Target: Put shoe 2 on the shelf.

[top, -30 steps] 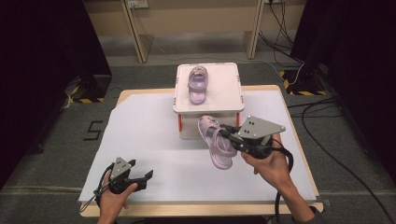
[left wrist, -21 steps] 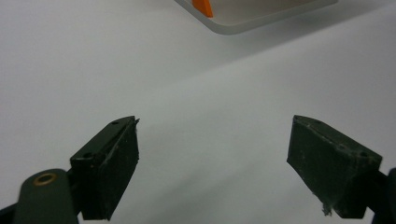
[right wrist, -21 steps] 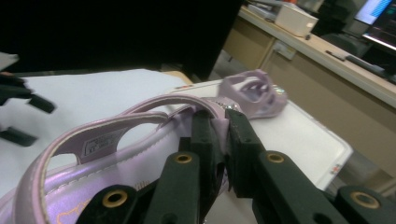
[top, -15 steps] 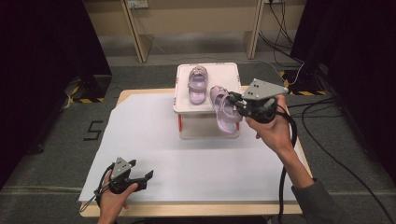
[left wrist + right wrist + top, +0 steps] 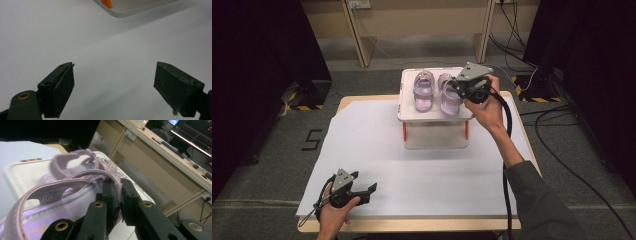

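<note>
Now sandal (image 5: 449, 95) atop stand (image 5: 408, 111), seemingly gripper-held (image 5: 461, 88).

Laboratory recording bay: black curtains (image 5: 257, 75) at 9 and 3 o'clock, hazard-striped floor tape (image 5: 304, 107), loose cables (image 5: 562, 125), monitors (image 5: 192, 135) on a bench.

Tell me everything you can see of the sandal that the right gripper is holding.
The held sandal is pale purple with a glossy, leather-like look, thin crossing straps, a printed label inside one strap and small shiny studs. It lies lengthwise on the white raised platform, close beside its twin; whether they touch is unclear. The right gripper has its jaws pinched shut on a strap. Whether the sole rests fully on the platform cannot be told.
</note>
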Available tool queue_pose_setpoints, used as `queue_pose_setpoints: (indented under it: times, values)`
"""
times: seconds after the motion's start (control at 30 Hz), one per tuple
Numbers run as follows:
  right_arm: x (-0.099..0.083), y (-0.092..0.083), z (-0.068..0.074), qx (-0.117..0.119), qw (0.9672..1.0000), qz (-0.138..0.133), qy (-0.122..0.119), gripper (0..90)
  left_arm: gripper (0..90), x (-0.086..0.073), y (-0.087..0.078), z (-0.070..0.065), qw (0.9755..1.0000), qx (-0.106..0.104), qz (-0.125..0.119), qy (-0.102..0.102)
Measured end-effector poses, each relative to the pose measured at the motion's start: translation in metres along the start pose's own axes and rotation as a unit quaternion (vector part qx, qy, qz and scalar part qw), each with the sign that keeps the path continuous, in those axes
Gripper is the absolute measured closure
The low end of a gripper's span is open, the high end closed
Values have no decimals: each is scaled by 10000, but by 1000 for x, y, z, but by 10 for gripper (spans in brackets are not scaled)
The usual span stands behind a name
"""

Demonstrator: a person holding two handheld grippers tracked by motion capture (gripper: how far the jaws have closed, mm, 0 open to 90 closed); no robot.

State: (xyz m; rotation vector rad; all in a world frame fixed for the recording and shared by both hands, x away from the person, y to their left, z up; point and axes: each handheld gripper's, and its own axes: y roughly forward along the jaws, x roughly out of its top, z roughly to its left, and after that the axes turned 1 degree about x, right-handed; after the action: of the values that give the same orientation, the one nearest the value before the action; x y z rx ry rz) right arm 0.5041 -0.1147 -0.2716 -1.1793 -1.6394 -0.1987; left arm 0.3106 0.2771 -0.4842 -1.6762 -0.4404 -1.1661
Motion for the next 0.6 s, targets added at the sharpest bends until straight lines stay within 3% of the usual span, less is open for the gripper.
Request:
queue_pose_setpoints:
  times: [0.27, 0.43, 0.6]
  values:
    - [0, 35, -10, -173, 9995, 251, -118, 835, 160, 0, 0, 0, 10000, -27, 1, -15]
    - [-1, 47, -15, -236, 9992, 298, -117, 834, 160, 0, 0, -1, 10000, -48, 5, 15]
    - [-2, 58, -12, -308, 9980, 444, -329, 833, 160, 1, -1, -1, 10000, -44, 12, 16]
